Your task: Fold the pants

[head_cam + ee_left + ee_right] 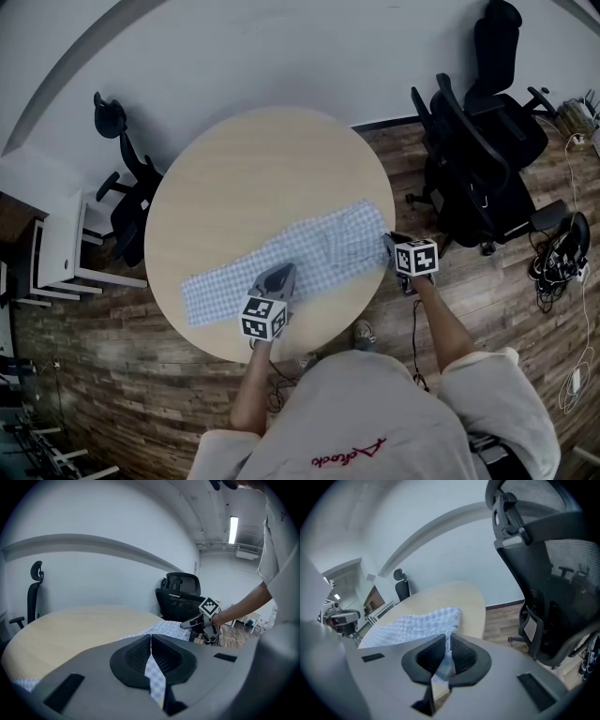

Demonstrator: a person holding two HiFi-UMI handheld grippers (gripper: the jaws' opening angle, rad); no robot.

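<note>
1. Head view. The pants point(314, 246) lie flat on the round counter point(244, 159), long axis running from lower left to upper right.
2. Head view. The left gripper point(279, 275) sits on the near long edge, about mid-length. The right gripper point(389, 242) sits at the upper-right end, by the counter's rim. The lower-left end is free, and the left gripper is the nearer to it.
3. Head view, writing. The person's shirt point(366, 422) carries red script, which I cannot read reliably (the marker cubes bear only square patterns).
4. Left gripper view. The jaws are together, clamped on a fold of checked cloth that runs between the pads. The rest of the pants stretches ahead and to the right, toward the right gripper.
5. Right gripper view. The jaws are nearly together, pinching a bunched edge of the pants. The garment extends ahead and to the left across the counter, and an office chair point(553, 573) stands beside it to the right.
6. Judgement. I expect the coming fold to turn on the long axis, with the right-hand end carried along it toward the free end.
</note>
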